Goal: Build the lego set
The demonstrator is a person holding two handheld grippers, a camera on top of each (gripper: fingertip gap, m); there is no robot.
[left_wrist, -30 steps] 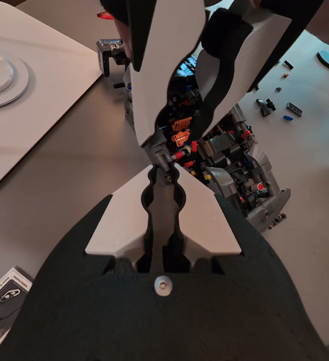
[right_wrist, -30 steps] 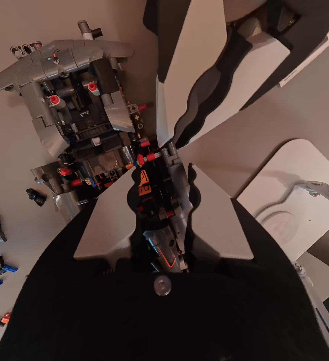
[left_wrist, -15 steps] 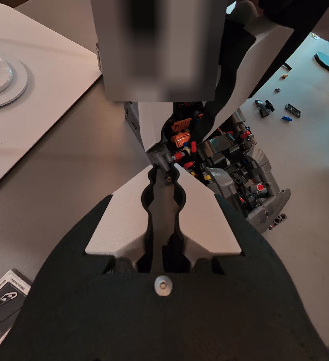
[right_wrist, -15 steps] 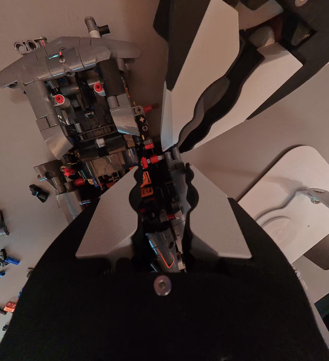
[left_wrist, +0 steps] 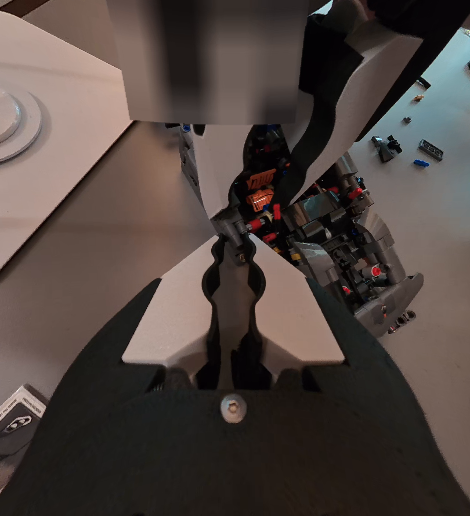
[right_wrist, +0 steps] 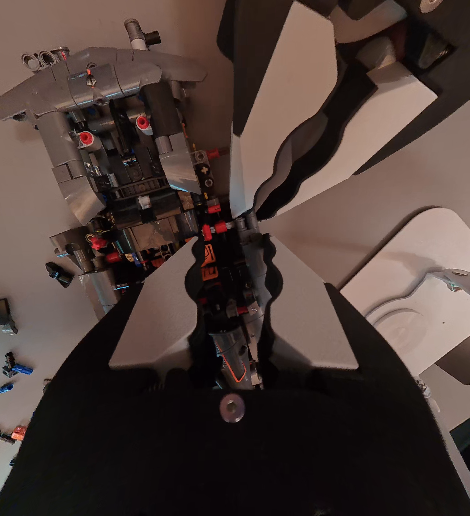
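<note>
A grey and black lego vehicle model [left_wrist: 340, 251] with red pins and orange parts lies on the table; it also shows in the right wrist view [right_wrist: 102, 111]. My left gripper [left_wrist: 234, 237] is shut on a small grey connector [left_wrist: 232, 227] at the model's edge. My right gripper [right_wrist: 232, 237] straddles the model's side and is shut on it, with orange and black parts between its fingers. The two grippers meet tip to tip at the connector [right_wrist: 246, 226]. The right gripper [left_wrist: 252, 206] comes in from the top in the left wrist view, and the left gripper [right_wrist: 249, 212] from the top in the right wrist view.
Loose pieces lie beyond the model: a grey plate [left_wrist: 430, 146], a black part [left_wrist: 387, 145] and a blue pin [left_wrist: 420, 162]. More loose pieces [right_wrist: 19, 370] lie at the left in the right wrist view. A white board [left_wrist: 47, 139] lies on the left. A booklet [left_wrist: 2, 424] lies at the near left. Only a small space, under 4 cm, lies between the two pairs of fingers.
Both grippers keep their hold. The right gripper has shifted slightly lower over the model, and the model has drifted a little in the right wrist view.
</note>
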